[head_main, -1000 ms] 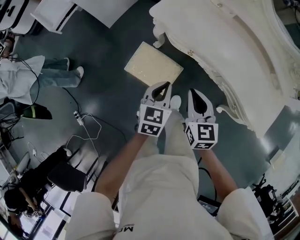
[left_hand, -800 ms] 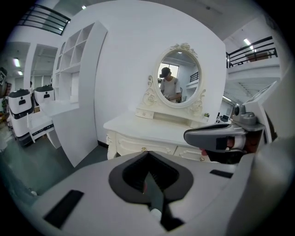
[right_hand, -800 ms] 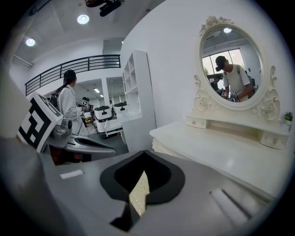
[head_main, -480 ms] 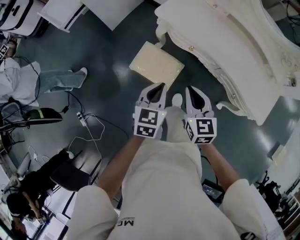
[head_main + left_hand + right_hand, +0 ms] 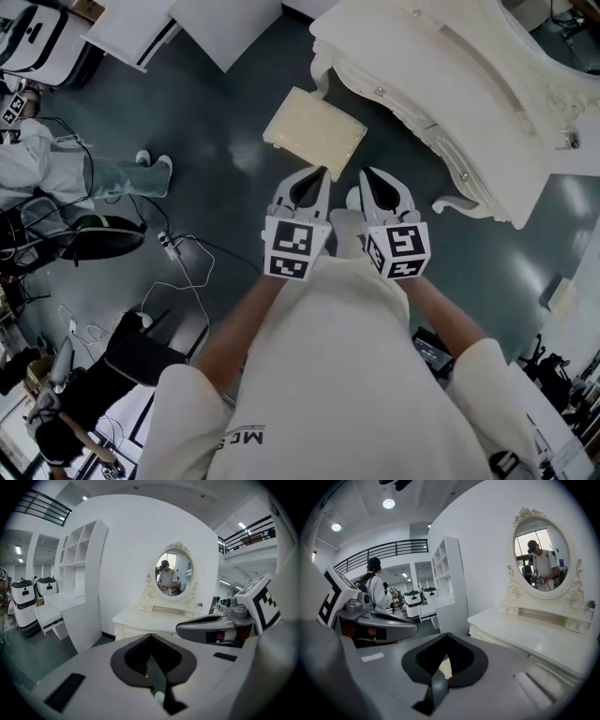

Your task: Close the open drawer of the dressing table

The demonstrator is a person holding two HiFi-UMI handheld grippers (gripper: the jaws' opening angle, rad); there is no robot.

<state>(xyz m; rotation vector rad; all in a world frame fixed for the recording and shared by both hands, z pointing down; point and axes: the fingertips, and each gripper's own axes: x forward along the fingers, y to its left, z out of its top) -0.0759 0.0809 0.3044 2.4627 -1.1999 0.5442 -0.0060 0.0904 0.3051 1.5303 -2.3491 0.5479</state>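
**Inspector A:** State of the claws?

**Inspector B:** Left claw (image 5: 322, 172) and right claw (image 5: 365, 174) are both closed to the tips. Neither grips anything. They are side by side at frame centre.

**Inspector A:** And the dressing table?

**Inspector B:** The dressing table (image 5: 441, 84) is at upper right, clear of both claws. I cannot tell whether its drawer is open. A cream pad (image 5: 314, 131) lies on the floor (image 5: 225, 187) just above the claws in the frame.

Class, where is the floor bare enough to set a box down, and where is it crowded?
Bare floor lies between the cream cushion and the white boards. Crowded: cables and gear at the lower left.
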